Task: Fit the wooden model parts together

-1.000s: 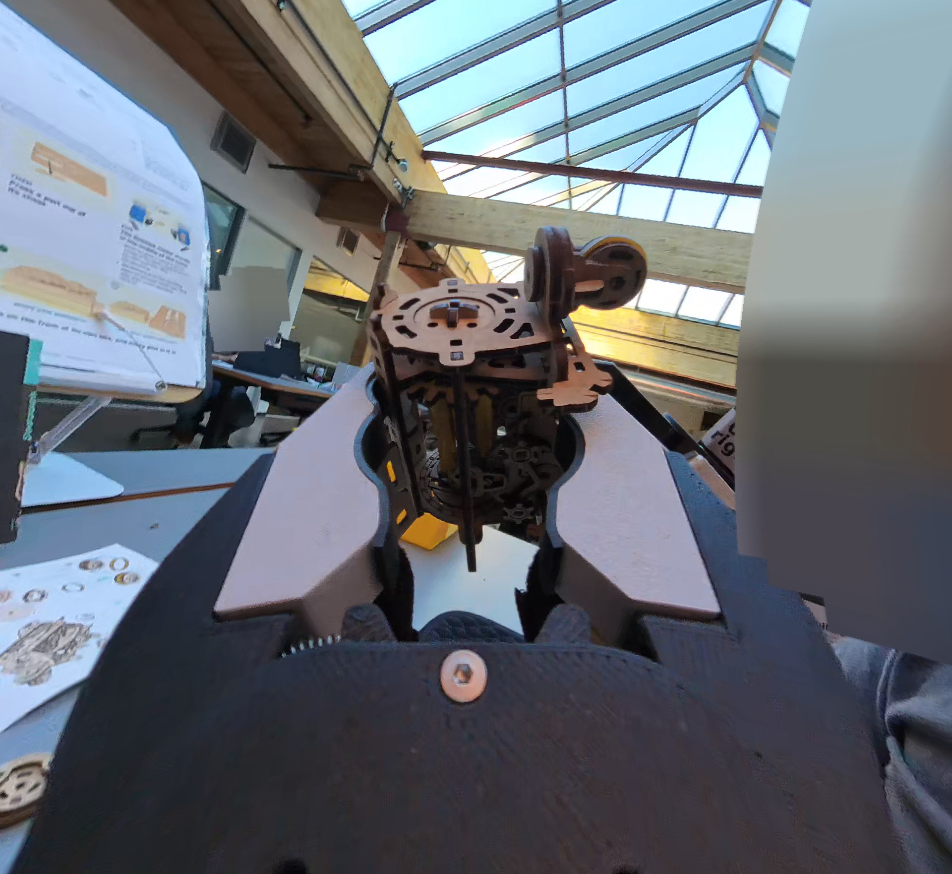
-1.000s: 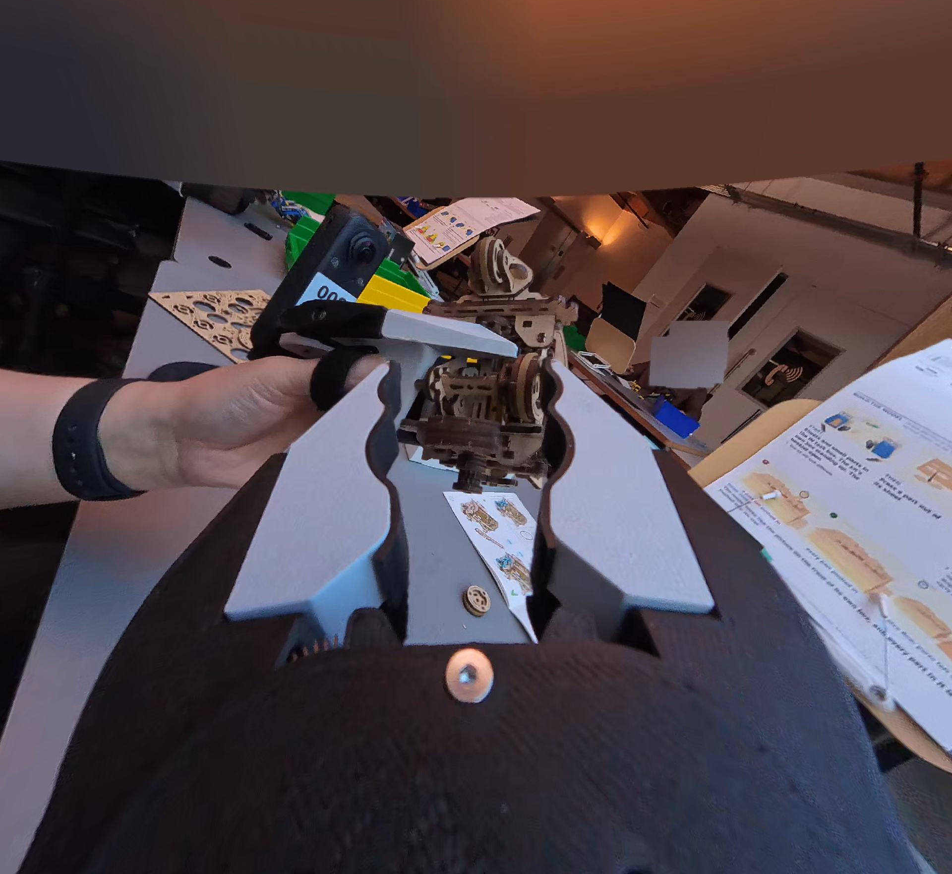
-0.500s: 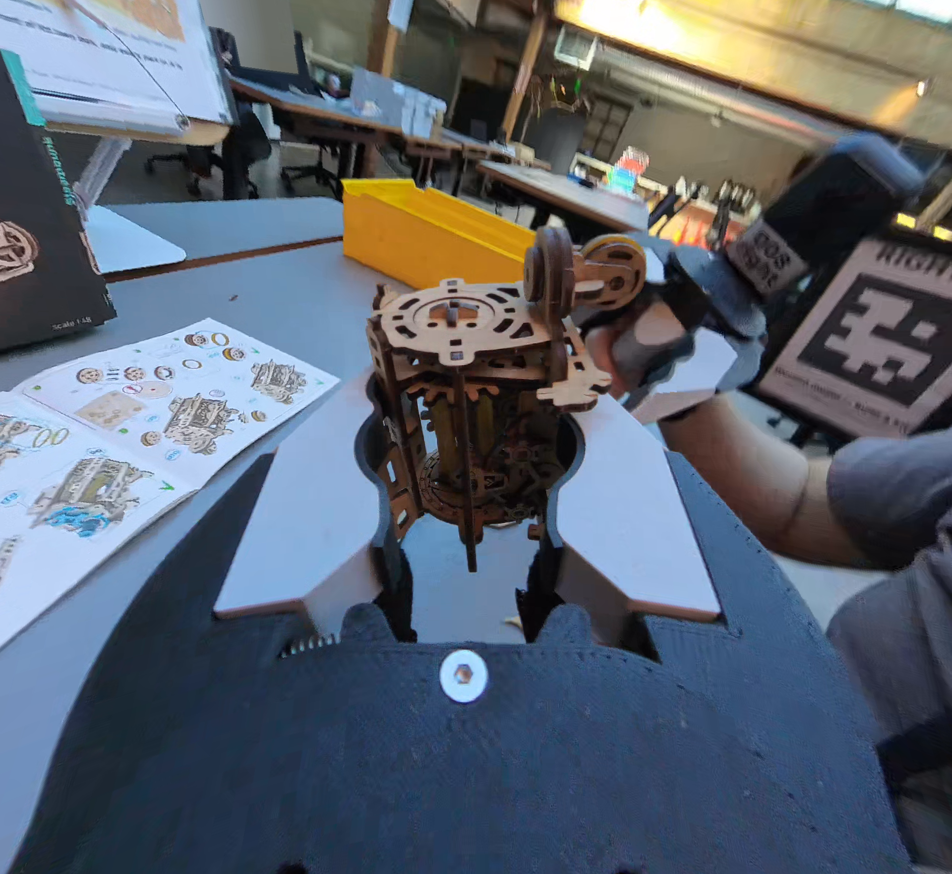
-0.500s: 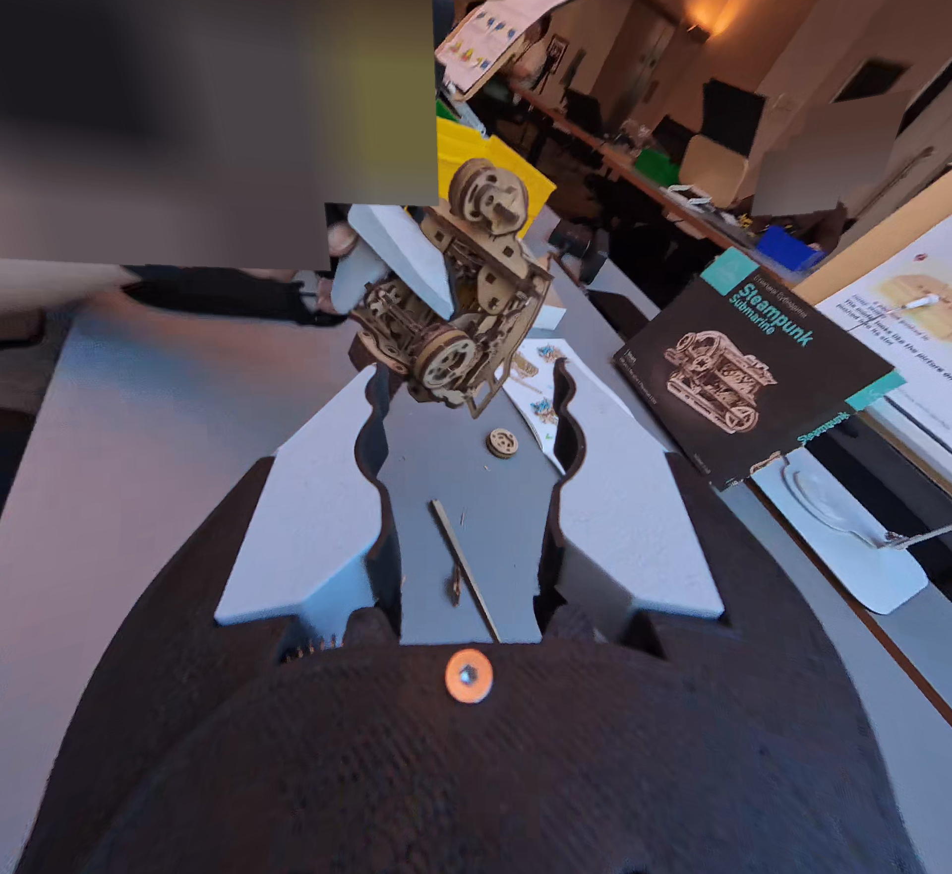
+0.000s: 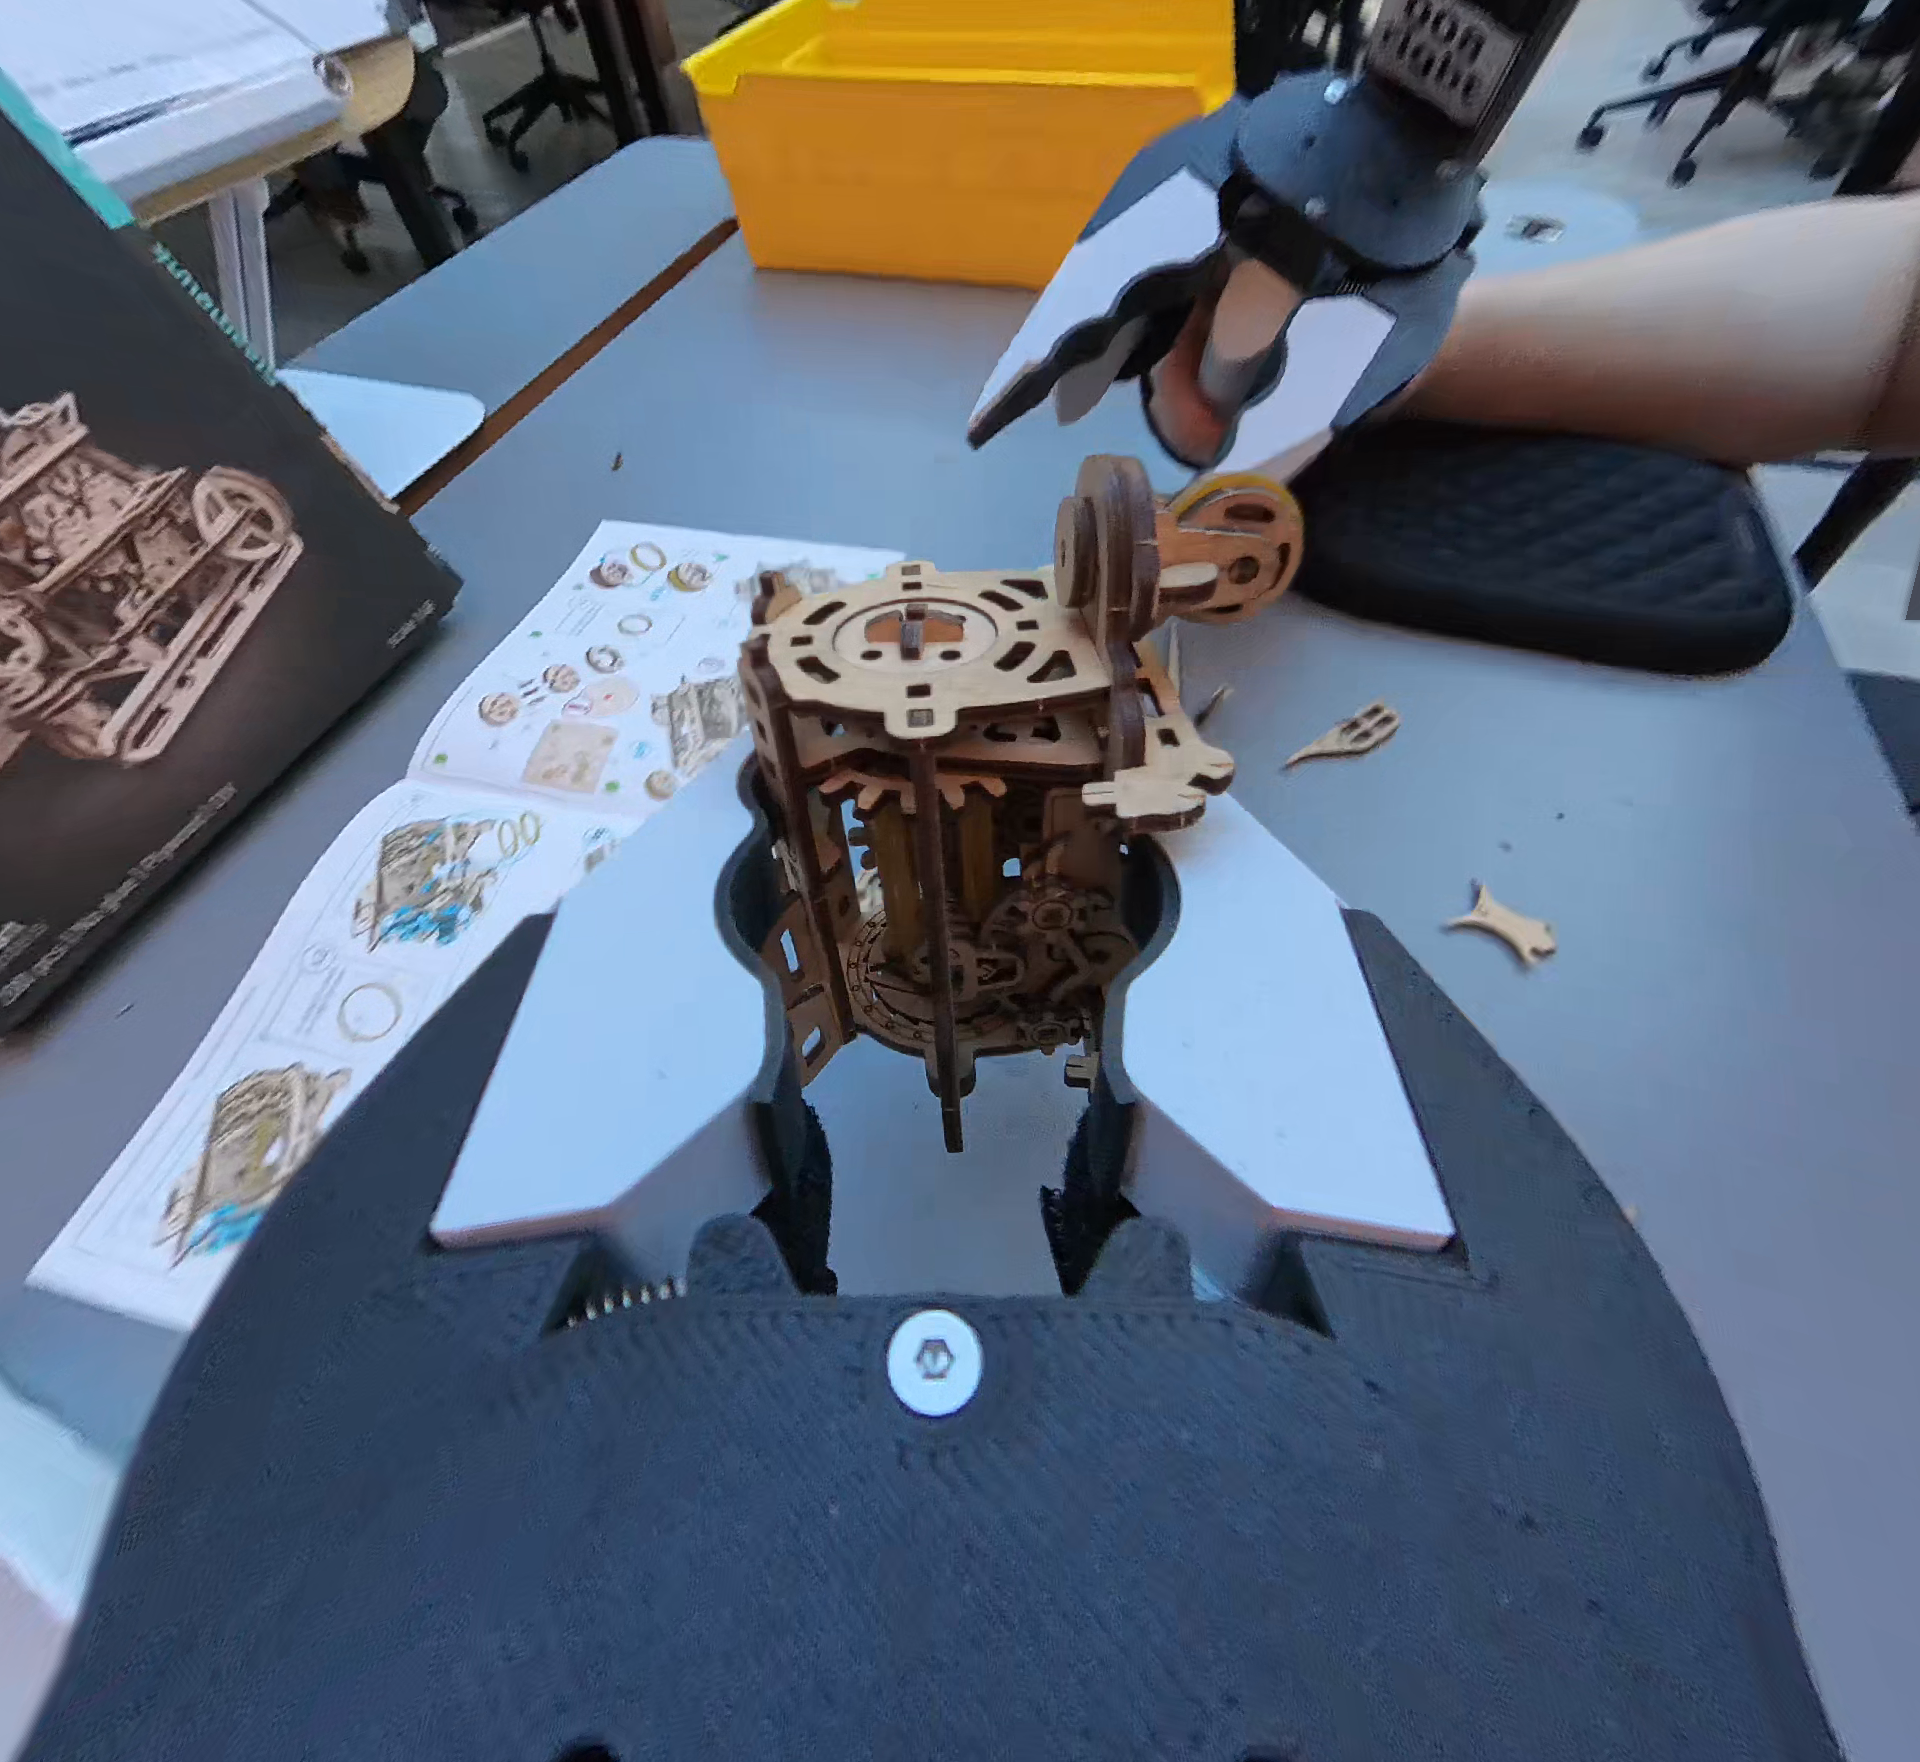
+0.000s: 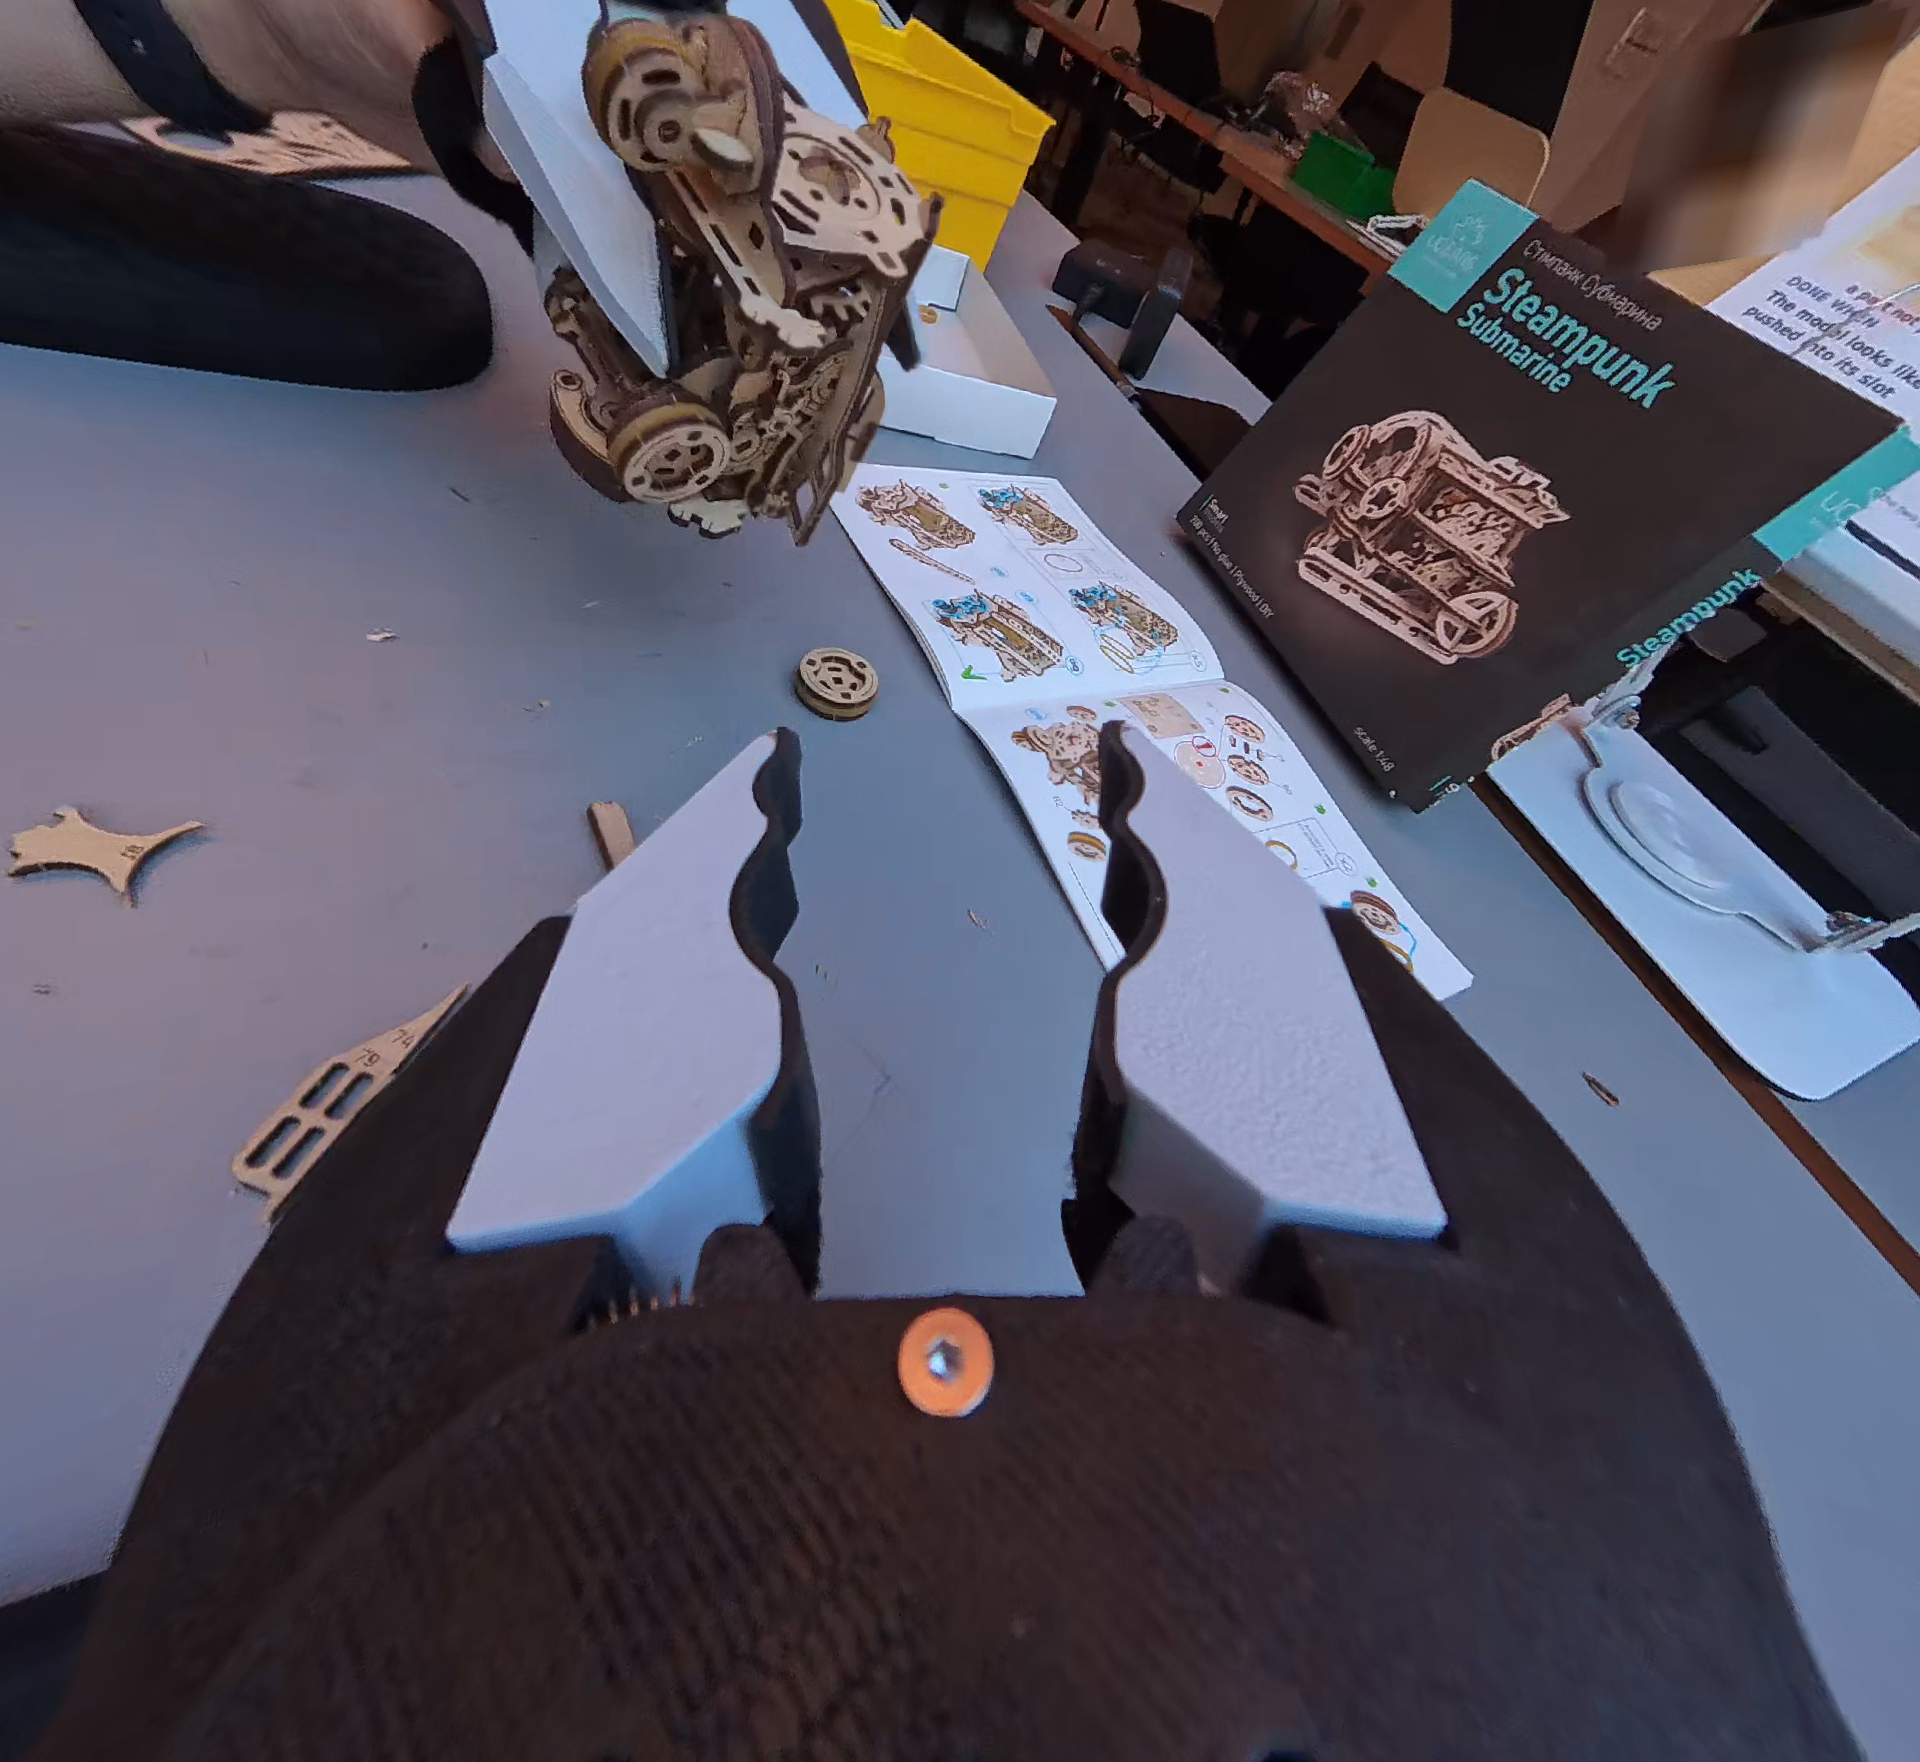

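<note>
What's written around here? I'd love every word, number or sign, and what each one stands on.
I don't quote writing, so here is only where it stands.
Black box: large teal and small white print, sharp.
Booklet: tiny marks beside the drawings, too small to read.
Propped page: black print, cut off at the picture's edge.
Slotted wooden piece: small numbers, legible.
Star-shaped wooden piece: a small number, too faint to read.

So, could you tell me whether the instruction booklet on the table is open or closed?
Open: the instruction booklet lies spread flat on the grey table, with illustrated pages showing on both sides of its fold.
</note>
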